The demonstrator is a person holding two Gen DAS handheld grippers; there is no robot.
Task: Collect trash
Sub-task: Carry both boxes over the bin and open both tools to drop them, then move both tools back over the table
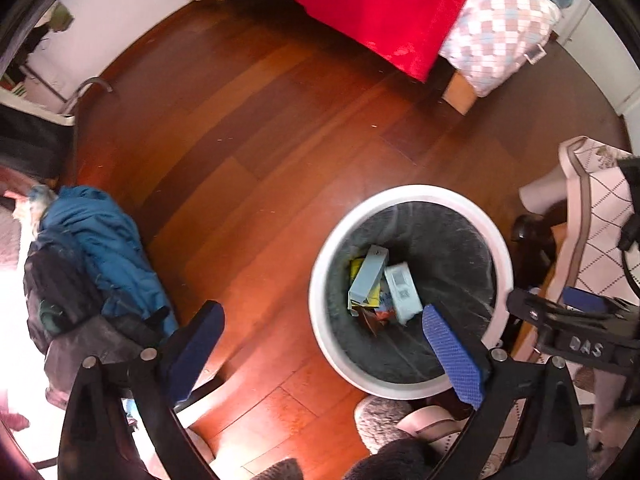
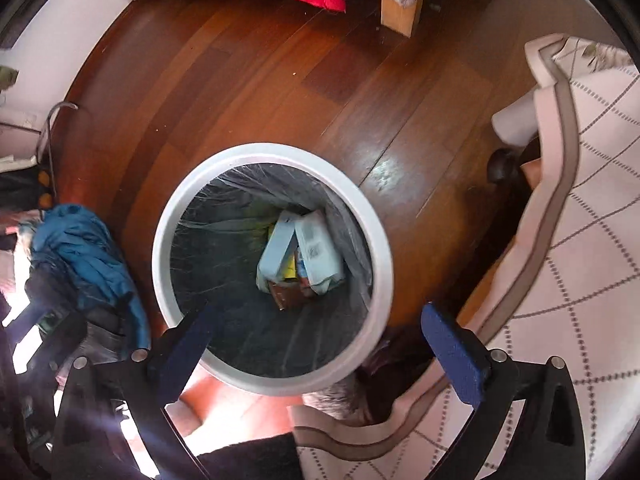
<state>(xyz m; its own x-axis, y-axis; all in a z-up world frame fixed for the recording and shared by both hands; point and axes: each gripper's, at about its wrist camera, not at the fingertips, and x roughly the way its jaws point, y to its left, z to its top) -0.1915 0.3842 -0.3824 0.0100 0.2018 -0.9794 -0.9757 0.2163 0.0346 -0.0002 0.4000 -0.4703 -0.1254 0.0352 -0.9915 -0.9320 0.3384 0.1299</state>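
Note:
A round white bin (image 1: 412, 192) with a dark liner stands on the wooden floor. At its bottom lie several pieces of trash, among them a pale blue box (image 1: 368, 276) and a white labelled box (image 1: 402, 288). My left gripper (image 1: 320, 312) points down, open and empty, with one pad over the floor and the other over the bin's near side. The right wrist view looks straight into the bin (image 2: 272, 150), where the same boxes (image 2: 316, 248) show. My right gripper (image 2: 319, 312) hangs above the bin's near rim, open with nothing between its pads.
A heap of blue and dark clothes (image 1: 100, 248) lies left of the bin. A patterned pale rug (image 2: 580, 240) with a curled edge lies to its right. A bed with a red cover (image 1: 360, 8) and a wooden leg (image 1: 460, 96) stands at the far side. A fuzzy slipper (image 1: 384, 420) is just below the bin.

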